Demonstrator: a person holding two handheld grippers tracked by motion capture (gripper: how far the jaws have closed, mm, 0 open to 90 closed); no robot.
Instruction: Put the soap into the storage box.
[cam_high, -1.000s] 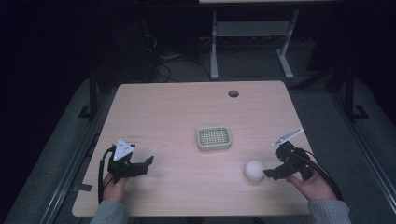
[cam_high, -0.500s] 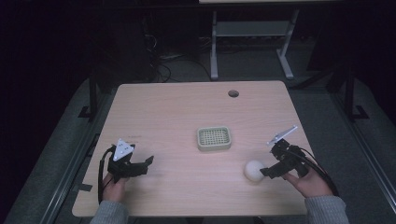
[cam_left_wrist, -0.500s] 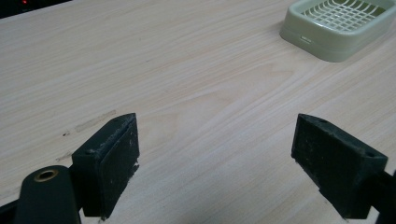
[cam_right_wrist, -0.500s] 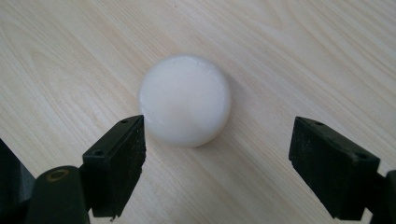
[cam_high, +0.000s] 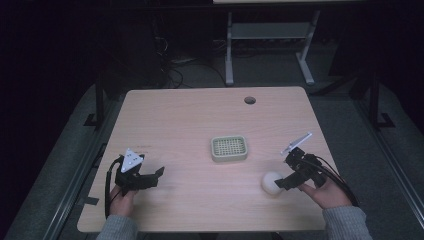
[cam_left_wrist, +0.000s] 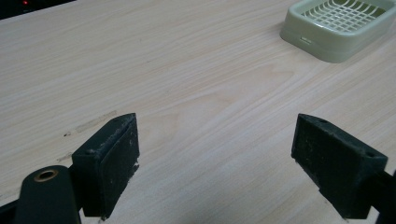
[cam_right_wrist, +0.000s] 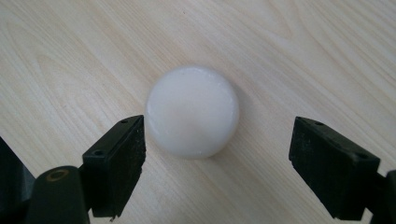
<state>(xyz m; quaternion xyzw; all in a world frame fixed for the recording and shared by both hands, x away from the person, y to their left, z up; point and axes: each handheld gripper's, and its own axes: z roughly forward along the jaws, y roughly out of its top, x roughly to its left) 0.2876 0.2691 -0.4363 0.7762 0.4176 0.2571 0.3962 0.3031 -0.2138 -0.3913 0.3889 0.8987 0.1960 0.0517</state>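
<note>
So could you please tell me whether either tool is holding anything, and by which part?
Nothing is held. The right tool is open around the white soap; the left tool is open.

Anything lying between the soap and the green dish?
Nothing: the high view shows bare table between the soap and the green dish.

Dim high view (surroundings black), perhaps slightly soft.

In the left gripper view, the picture's edge is cutting off the green soap dish (cam_left_wrist: 343, 25) at top right. The right gripper (cam_high: 286, 181) is hiding part of the white soap (cam_high: 272, 183) in the high view.
</note>
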